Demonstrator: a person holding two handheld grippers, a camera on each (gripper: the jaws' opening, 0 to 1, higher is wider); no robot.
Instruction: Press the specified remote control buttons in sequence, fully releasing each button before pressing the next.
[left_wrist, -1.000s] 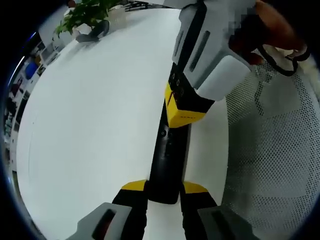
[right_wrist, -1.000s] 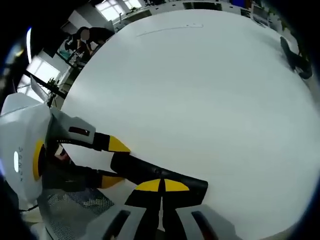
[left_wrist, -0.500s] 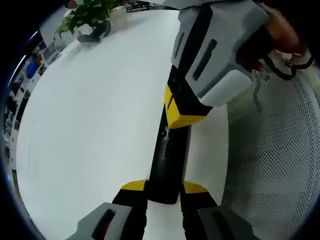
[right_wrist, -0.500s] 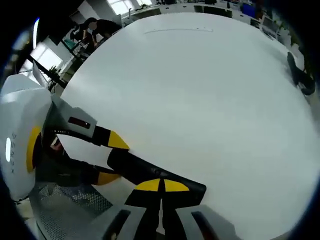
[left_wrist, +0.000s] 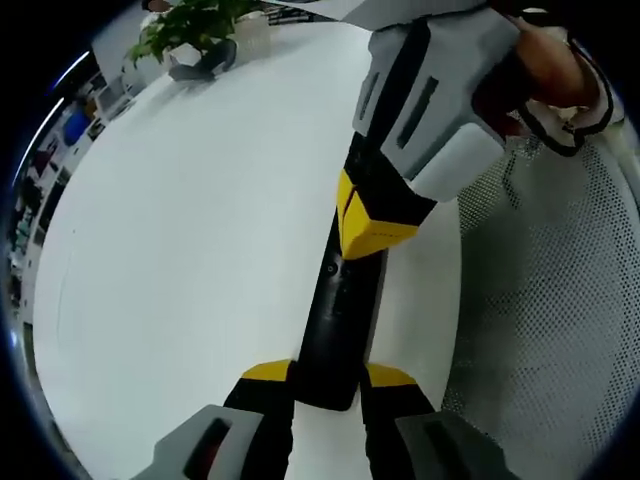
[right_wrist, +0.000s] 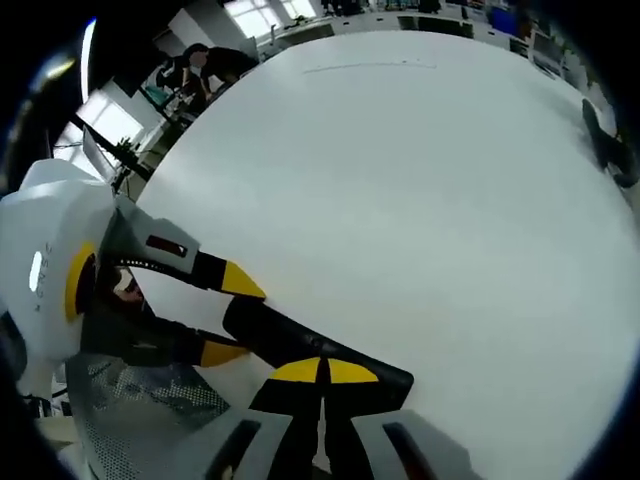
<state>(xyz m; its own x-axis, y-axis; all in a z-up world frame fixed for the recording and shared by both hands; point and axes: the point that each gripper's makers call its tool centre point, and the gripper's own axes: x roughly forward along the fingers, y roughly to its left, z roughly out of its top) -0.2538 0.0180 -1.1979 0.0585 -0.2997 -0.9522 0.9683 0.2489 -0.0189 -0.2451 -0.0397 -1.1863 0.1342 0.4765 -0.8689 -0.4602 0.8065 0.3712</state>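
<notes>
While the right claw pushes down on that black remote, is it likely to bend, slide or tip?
The remote looks like a rigid bar, so it probably won't bend. The left claw grips its near end, which should stop sliding on the smooth white table. The shut right claw presses its far part, so slight rocking seems possible.

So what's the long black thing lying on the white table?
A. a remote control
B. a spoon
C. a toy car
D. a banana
A: the remote control is a long black bar lying on the table, held at its near end between the left gripper jaws, with the right gripper tips over its far part.
</notes>
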